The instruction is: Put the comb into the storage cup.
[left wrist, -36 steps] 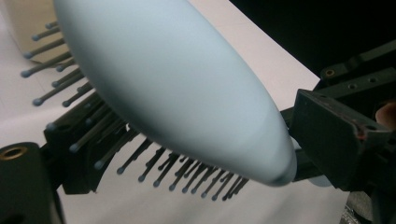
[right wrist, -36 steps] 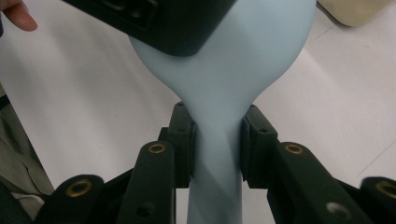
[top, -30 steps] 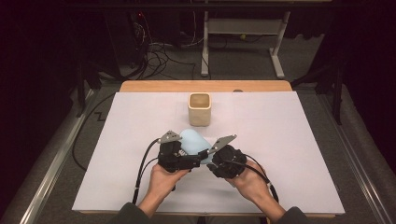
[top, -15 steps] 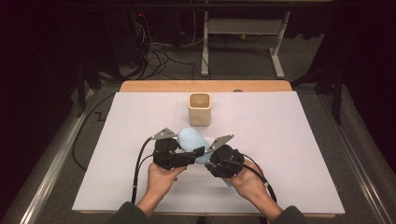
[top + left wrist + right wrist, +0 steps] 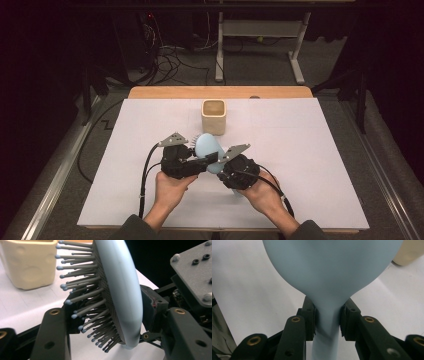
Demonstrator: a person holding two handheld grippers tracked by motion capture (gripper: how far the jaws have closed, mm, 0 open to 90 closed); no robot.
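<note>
A light blue hairbrush [image 5: 206,146] with grey bristles is held above the white table between both grippers. My right gripper [image 5: 328,315] is shut on the neck of the hairbrush [image 5: 329,270], where the head narrows into the handle. My left gripper [image 5: 110,312] has just been closing its jaws on the head of the hairbrush [image 5: 120,290]. One pad is in among the bristles and the other lies against the smooth back. In the high view the left gripper [image 5: 200,162] comes in from the left and the right gripper [image 5: 217,162] from the right, both low on the brush.
A cream square cup [image 5: 214,116] stands upright just beyond the brush, and shows again as a cup [image 5: 30,262] at upper left. The white table cover [image 5: 310,150] has free room on both sides. A wooden strip [image 5: 165,92] runs along the far edge.
The left gripper's jaws have closed from wide apart onto the brush head. The left hand has risen a little. The right gripper has kept its hold and place.
</note>
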